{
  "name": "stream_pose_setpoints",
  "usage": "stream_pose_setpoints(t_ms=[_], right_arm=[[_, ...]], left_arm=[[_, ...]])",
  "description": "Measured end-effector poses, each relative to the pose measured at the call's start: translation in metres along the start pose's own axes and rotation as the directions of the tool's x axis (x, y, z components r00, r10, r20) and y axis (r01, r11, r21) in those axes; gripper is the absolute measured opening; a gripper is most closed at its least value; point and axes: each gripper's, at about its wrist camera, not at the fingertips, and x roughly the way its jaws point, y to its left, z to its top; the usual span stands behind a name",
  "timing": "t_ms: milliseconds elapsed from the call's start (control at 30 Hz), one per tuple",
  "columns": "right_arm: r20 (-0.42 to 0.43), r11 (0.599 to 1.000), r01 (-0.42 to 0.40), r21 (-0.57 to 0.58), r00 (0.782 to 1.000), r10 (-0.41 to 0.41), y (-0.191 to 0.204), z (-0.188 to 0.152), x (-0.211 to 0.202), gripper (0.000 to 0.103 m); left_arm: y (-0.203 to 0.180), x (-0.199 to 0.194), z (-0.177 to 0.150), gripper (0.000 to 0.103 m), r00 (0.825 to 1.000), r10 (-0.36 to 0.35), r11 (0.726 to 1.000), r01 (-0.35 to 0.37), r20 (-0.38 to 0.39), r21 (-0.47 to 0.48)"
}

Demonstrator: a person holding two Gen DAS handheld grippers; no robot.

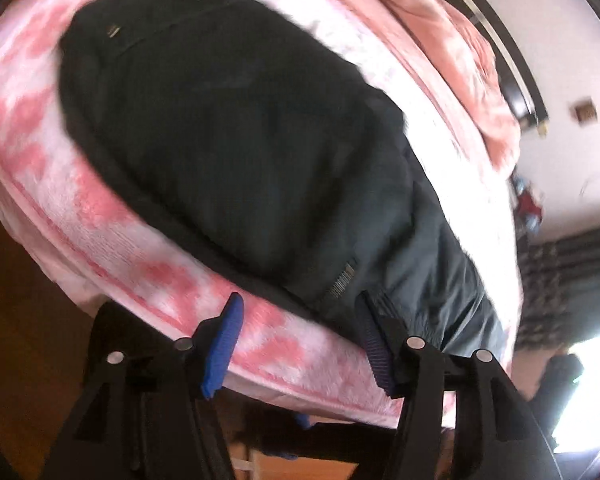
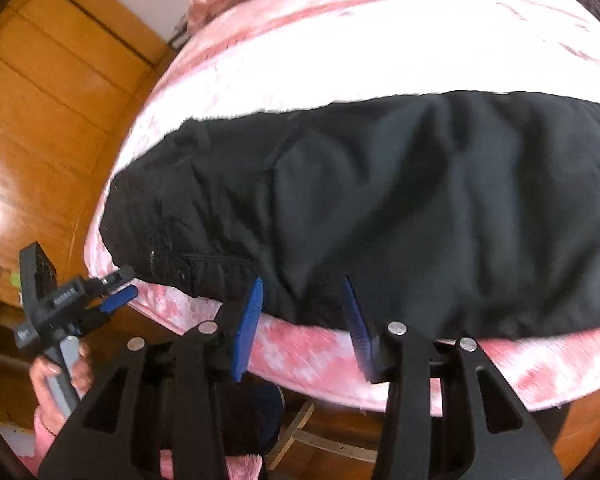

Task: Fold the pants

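Note:
Dark pants [image 1: 236, 136] lie flat on a pink and white blanket [image 1: 100, 232], stretching along its near edge; they also fill the right wrist view [image 2: 400, 208]. My left gripper [image 1: 300, 320] is open and empty, just off the near blanket edge, its right finger [image 1: 374, 340] close to the gathered waistband or cuff. My right gripper [image 2: 306, 312] is open and empty, at the near hem of the pants. The left gripper also shows in the right wrist view [image 2: 118, 290], open, at the pants' left end.
A crumpled pink quilt [image 1: 452, 52] lies at the far side of the bed. Wooden floor [image 2: 40, 120] and wooden panels lie left of the bed. A dark bed frame [image 1: 496, 28] runs along a white wall.

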Motion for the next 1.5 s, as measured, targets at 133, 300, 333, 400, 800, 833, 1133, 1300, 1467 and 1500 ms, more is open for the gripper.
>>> stream_pose_setpoints(t_ms=[133, 300, 333, 400, 800, 833, 1133, 1300, 1467, 1500], right_arm=[[-0.036, 0.999, 0.009, -0.032, 0.999, -0.011, 0.010, -0.003, 0.020, 0.042], [-0.057, 0.998, 0.049, -0.045, 0.997, -0.051, 0.017, -0.004, 0.036, 0.042], [-0.060, 0.998, 0.053, -0.043, 0.997, -0.056, 0.015, -0.005, 0.037, 0.041], [-0.058, 0.998, 0.057, -0.038, 0.997, -0.059, 0.017, -0.004, 0.039, 0.041], [-0.047, 0.995, 0.088, -0.054, 0.995, -0.090, 0.021, -0.001, 0.043, 0.045], [-0.048, 0.995, 0.088, -0.052, 0.995, -0.091, 0.021, -0.001, 0.044, 0.045], [-0.050, 0.992, 0.104, -0.064, 0.993, -0.108, 0.020, -0.002, 0.048, 0.045], [-0.046, 0.992, 0.105, -0.069, 0.993, -0.108, 0.019, -0.003, 0.048, 0.046], [-0.045, 0.992, 0.112, -0.065, 0.992, -0.115, 0.018, -0.004, 0.045, 0.048], [-0.043, 0.991, 0.113, -0.065, 0.992, -0.116, 0.017, -0.004, 0.044, 0.049]], left_arm=[[0.026, 0.003, 0.018, 0.056, 1.000, -0.027, 0.996, 0.026, -0.004, -0.083], [0.044, 0.007, 0.028, 0.056, 0.997, -0.071, 0.989, 0.068, -0.018, -0.132], [0.044, 0.004, 0.028, 0.056, 0.996, -0.083, 0.987, 0.080, -0.014, -0.140], [0.043, -0.003, 0.029, 0.056, 0.996, -0.092, 0.987, 0.091, -0.004, -0.133], [0.052, 0.006, 0.043, 0.056, 0.997, -0.071, 0.985, 0.066, -0.024, -0.160], [0.053, 0.008, 0.046, 0.056, 0.997, -0.075, 0.983, 0.070, -0.021, -0.170], [0.047, 0.010, 0.055, 0.064, 0.993, -0.117, 0.977, 0.121, 0.034, -0.176], [0.051, 0.010, 0.056, 0.021, 0.995, -0.063, 0.979, 0.077, 0.080, -0.191], [0.037, -0.028, 0.028, 0.004, 0.976, -0.069, 0.991, 0.091, 0.209, -0.098], [0.033, -0.033, 0.021, 0.004, 0.971, -0.058, 0.994, 0.077, 0.231, -0.073]])
